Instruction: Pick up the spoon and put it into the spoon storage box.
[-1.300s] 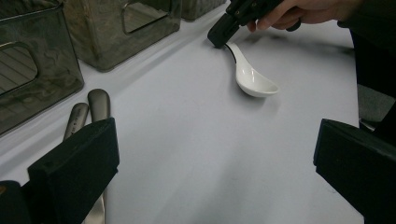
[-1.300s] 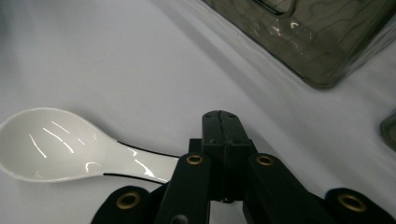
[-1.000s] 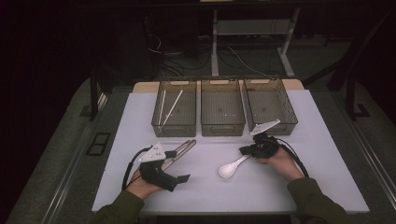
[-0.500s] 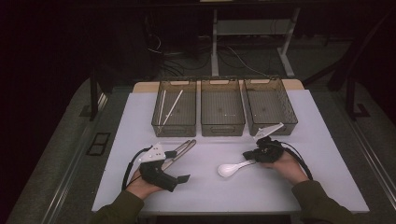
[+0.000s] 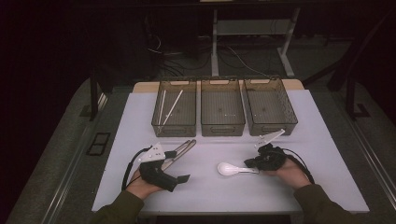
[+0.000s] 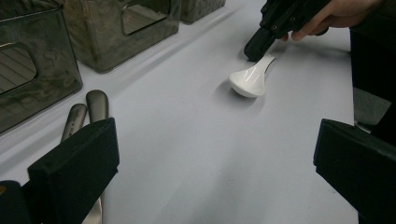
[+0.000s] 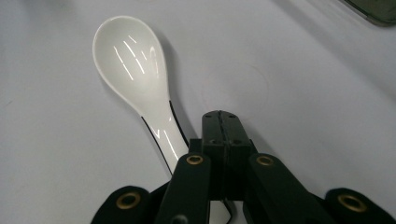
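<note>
White spoon (image 5: 228,168) lies on the counter (image 5: 210,196) before three bins. Right gripper (image 5: 252,164) is clenched beside the handle, gripping nothing; it should open and straddle the handle. Left gripper (image 6: 210,177) rests released.

Spoon (image 7: 140,84) handle end hidden beneath right gripper (image 7: 219,140). Whether handle is clamped or merely overlain cannot be told. Metal utensils (image 6: 86,116) partly covered by left gripper (image 6: 210,172) jaw.

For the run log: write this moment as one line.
left gripper open, beside metal cutlery | right gripper shut, fingers at handle of white spoon | spoon bowl on table
</note>
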A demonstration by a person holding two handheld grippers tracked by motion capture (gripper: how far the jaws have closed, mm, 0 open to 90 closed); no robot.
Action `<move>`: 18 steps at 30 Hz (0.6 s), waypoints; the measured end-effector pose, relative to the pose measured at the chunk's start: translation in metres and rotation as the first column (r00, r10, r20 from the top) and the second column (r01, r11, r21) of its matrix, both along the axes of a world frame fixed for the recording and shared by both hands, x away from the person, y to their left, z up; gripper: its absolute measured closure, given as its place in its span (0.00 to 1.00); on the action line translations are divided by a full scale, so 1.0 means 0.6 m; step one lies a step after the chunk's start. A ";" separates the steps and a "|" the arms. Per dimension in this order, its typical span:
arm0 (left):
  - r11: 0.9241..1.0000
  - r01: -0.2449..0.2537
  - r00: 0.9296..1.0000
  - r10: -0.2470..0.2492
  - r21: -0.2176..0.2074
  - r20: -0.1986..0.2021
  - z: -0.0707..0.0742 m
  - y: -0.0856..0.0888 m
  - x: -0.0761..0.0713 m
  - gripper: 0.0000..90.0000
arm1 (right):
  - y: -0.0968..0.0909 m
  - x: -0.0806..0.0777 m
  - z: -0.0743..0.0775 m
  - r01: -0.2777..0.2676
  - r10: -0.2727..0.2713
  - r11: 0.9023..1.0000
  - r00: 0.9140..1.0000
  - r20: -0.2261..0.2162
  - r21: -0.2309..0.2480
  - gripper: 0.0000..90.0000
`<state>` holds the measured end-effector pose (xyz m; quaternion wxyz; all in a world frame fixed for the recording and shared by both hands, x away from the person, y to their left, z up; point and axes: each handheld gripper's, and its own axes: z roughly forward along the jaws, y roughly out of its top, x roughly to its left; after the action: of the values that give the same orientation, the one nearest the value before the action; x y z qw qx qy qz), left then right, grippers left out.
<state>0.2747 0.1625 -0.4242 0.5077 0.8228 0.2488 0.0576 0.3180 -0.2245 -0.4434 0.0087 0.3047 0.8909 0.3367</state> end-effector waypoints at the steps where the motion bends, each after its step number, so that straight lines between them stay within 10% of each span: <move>1: 1.000 -0.001 1.000 0.001 -0.001 -0.001 0.000 0.000 0.000 0.00 | 0.000 -0.001 0.000 0.001 -0.001 1.000 1.000 0.000 0.001 0.99; 18: 1.000 0.006 1.000 -0.006 0.007 0.005 0.001 -0.002 -0.001 0.00 | 0.016 -0.008 0.027 0.027 -0.032 0.982 0.999 0.025 0.187 0.49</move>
<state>0.2739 0.1613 -0.4234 0.5055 0.8252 0.2448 0.0590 0.3133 -0.2148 -0.4271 -0.0025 0.3128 0.8506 0.4226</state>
